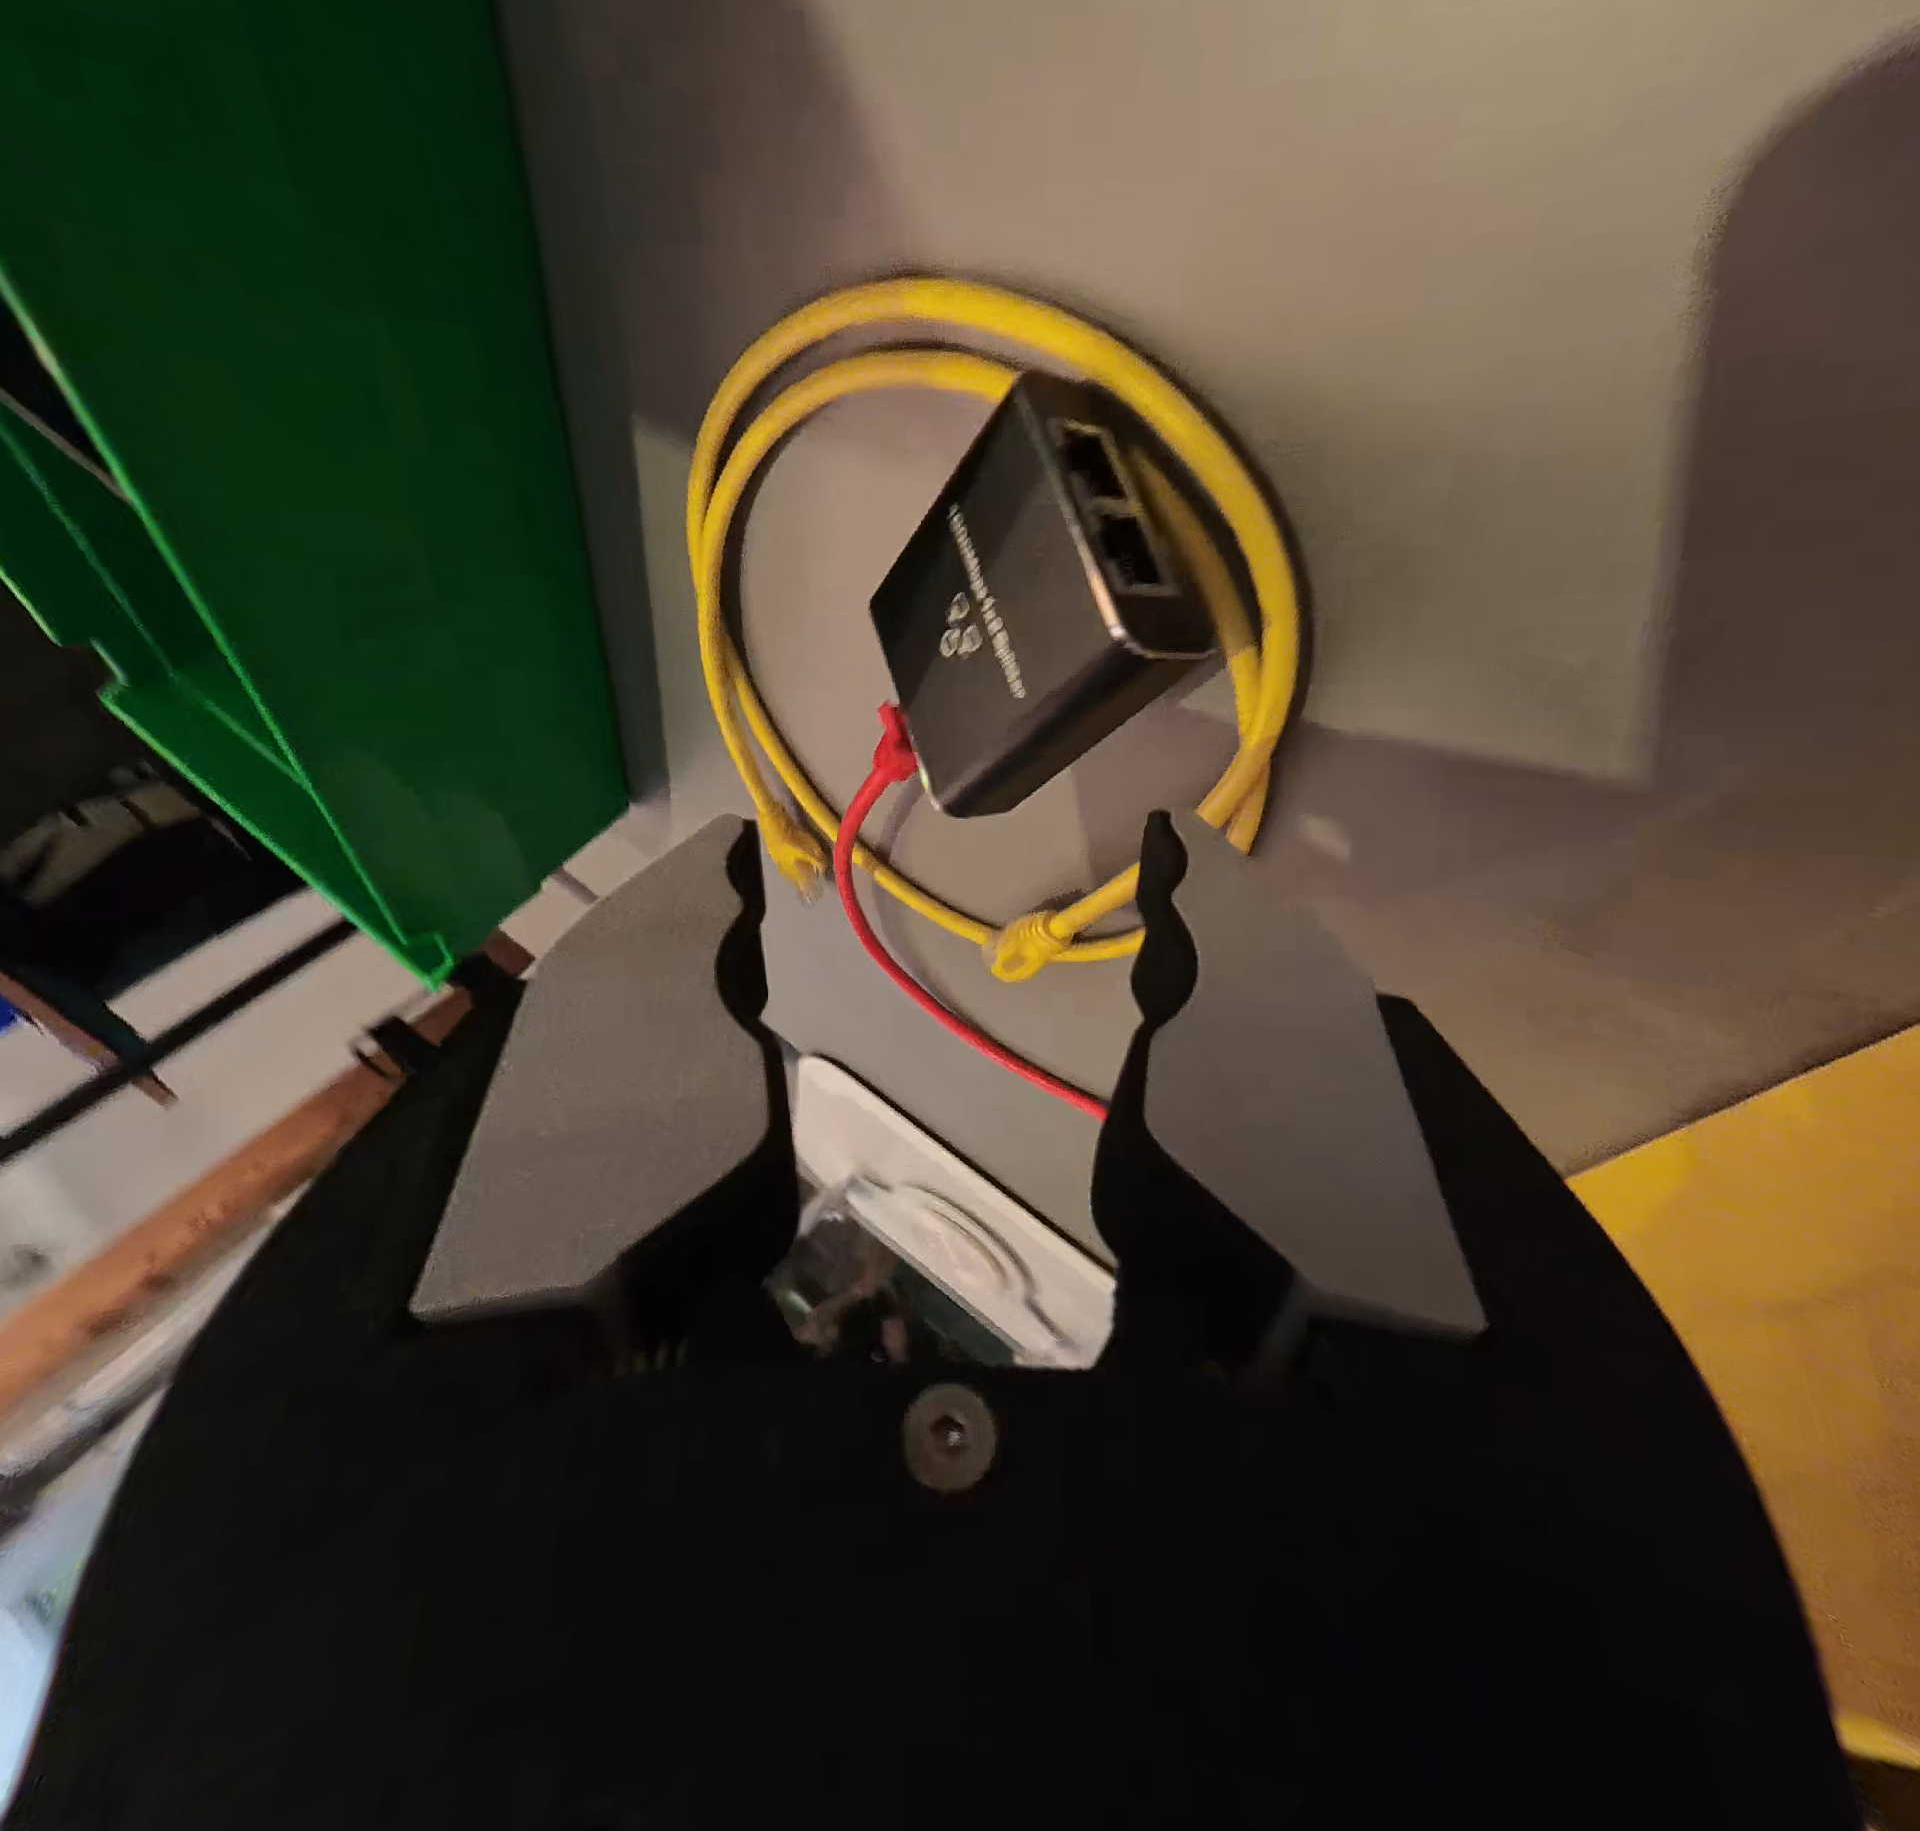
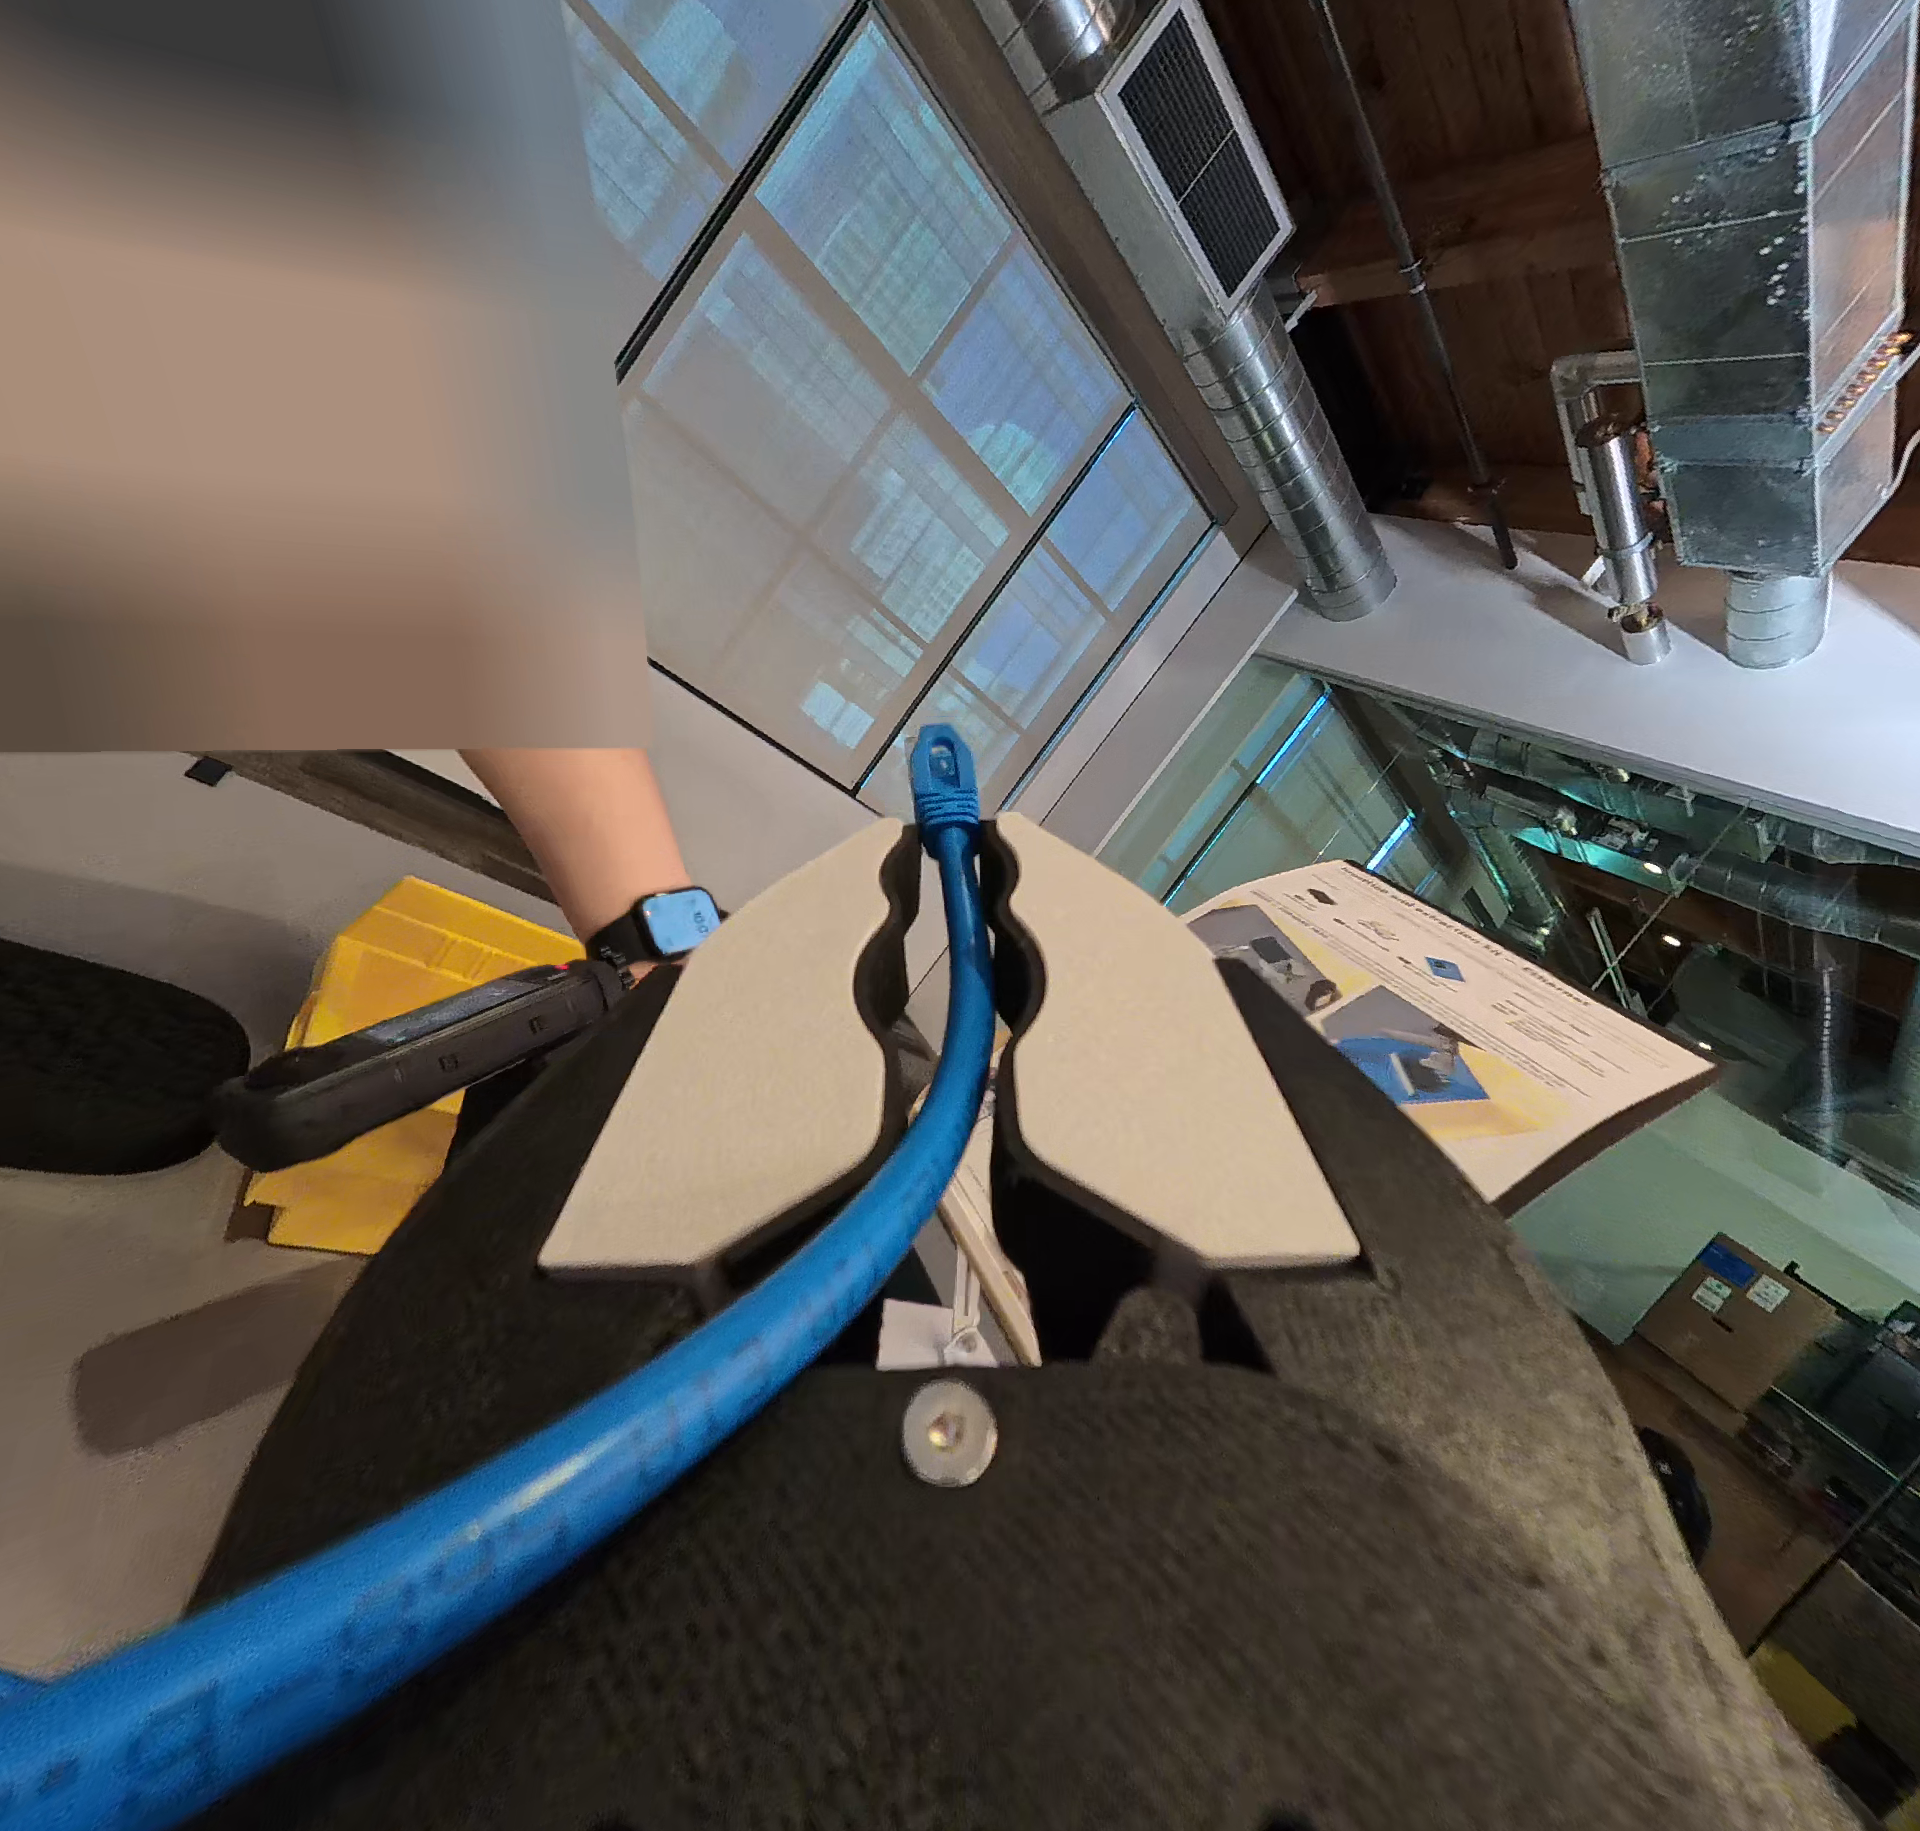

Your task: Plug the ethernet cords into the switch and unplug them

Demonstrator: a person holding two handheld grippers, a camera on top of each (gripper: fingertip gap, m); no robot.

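In the left wrist view a small black switch (image 1: 1023,602) lies on a grey table (image 1: 1455,431), two empty ports facing right. A red cord (image 1: 904,960) is plugged into its near end. A coiled yellow ethernet cord (image 1: 717,493) rings it, both plugs loose on the table. My left gripper (image 1: 951,841) is open and empty, just short of the switch. In the right wrist view my right gripper (image 2: 951,841) is shut on a blue ethernet cord (image 2: 956,1002); its plug (image 2: 938,768) sticks out past the fingertips, raised and pointing at windows.
A green bin (image 1: 312,379) stands left of the switch. A yellow mat (image 1: 1787,1314) lies at the right. In the right wrist view: a person's arm with a watch (image 2: 665,924), a yellow bin (image 2: 405,1002) and a printed sheet (image 2: 1455,1002). Tip to tip, the grippers are about 35 cm apart.
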